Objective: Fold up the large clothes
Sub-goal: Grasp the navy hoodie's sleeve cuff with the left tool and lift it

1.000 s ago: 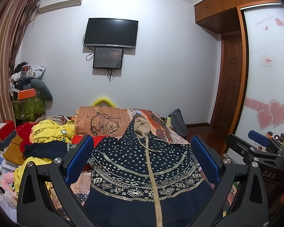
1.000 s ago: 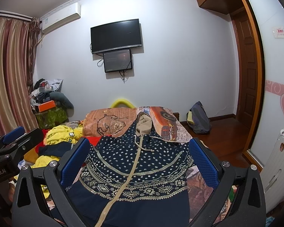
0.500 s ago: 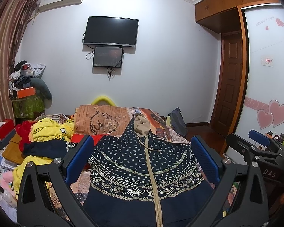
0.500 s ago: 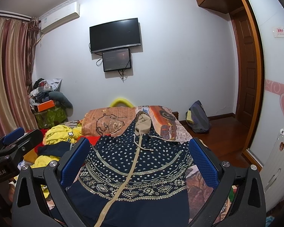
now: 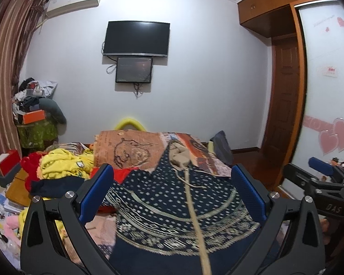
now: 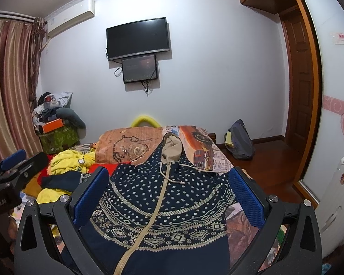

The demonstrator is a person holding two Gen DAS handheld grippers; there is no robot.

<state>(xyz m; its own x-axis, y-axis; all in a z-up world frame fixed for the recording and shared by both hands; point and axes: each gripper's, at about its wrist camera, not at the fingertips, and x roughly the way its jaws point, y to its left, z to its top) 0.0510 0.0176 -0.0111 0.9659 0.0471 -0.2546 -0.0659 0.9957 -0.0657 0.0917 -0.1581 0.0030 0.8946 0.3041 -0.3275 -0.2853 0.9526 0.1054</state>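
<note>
A navy hooded jacket [image 5: 172, 208] with white dots, patterned bands and a beige zipper lies flat on the bed, hood pointing away from me; it also shows in the right wrist view [image 6: 162, 208]. My left gripper [image 5: 172, 183] is open and empty, held above the jacket's chest. My right gripper [image 6: 168, 184] is open and empty, also above the chest. The right gripper shows at the right edge of the left wrist view [image 5: 318, 178]; the left gripper shows at the left edge of the right wrist view [image 6: 13, 167].
A pile of yellow, red and dark clothes [image 5: 57, 169] lies left of the jacket. A patterned orange blanket [image 6: 128, 144] covers the bed's far end. A dark bag [image 6: 239, 139] sits on the wood floor by the door. A cluttered stand [image 5: 34, 119] is at the left wall.
Both grippers have drifted slightly, so the room shifts a little in view. The jacket has not moved and both grippers stay open.
</note>
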